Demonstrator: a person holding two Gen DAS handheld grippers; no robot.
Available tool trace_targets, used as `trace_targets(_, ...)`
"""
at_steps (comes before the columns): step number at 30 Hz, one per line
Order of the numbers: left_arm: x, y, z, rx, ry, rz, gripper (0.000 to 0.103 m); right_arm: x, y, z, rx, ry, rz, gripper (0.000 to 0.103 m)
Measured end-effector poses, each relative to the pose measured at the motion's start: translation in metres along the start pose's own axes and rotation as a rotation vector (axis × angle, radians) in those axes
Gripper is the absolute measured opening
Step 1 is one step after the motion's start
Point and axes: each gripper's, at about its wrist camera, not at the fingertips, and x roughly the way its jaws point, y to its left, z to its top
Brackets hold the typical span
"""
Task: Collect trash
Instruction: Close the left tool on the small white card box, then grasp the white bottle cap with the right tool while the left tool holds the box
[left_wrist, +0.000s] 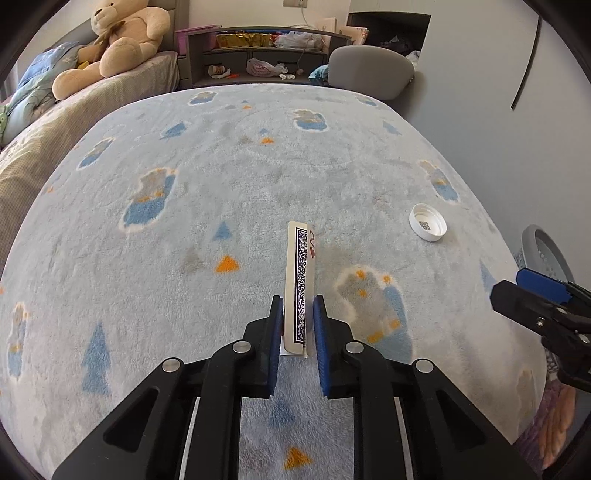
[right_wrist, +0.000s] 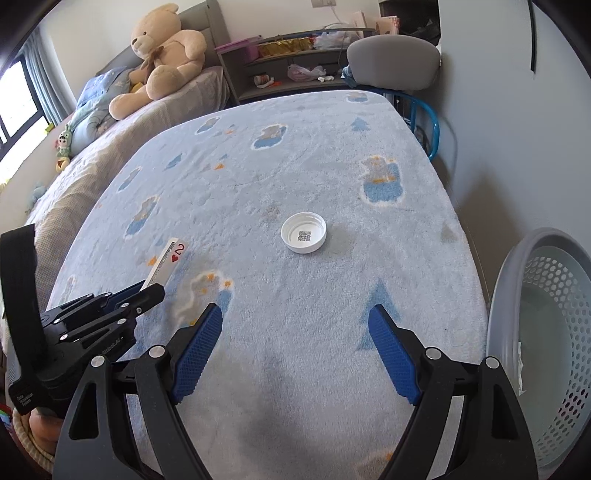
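A playing card (left_wrist: 300, 284) stands on edge at lower centre of the left wrist view, clamped by the left tool (left_wrist: 298, 306) above the fleece-covered counter (left_wrist: 258, 177). A white cap (right_wrist: 303, 233) lies mid-frame beyond the right tool (right_wrist: 295, 321), whose jaws gape empty. A perforated basket (right_wrist: 546, 332) sits at right.

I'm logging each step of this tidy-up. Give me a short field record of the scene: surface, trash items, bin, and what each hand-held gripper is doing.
surface: fleece blanket with blue and orange print
trash 1: playing card, a two of hearts, on edge
trash 2: white cap, open side up, lying alone
bin: grey perforated basket beside the blanket's edge
left hand-held gripper: shut on playing card
right hand-held gripper: open, empty, pointing toward white cap
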Motion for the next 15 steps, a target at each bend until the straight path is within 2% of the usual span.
trace_targets(9, -0.030, 0.005, 0.003, -0.062, -0.078, 0.056, 0.016, 0.042, 0.003, 0.030, -0.025, 0.015, -0.068, 0.079)
trace_targets(15, -0.036, 0.006, 0.001, -0.084, -0.085, 0.065, 0.016, 0.065, 0.001, 0.039, -0.040, 0.042, -0.111, 0.066)
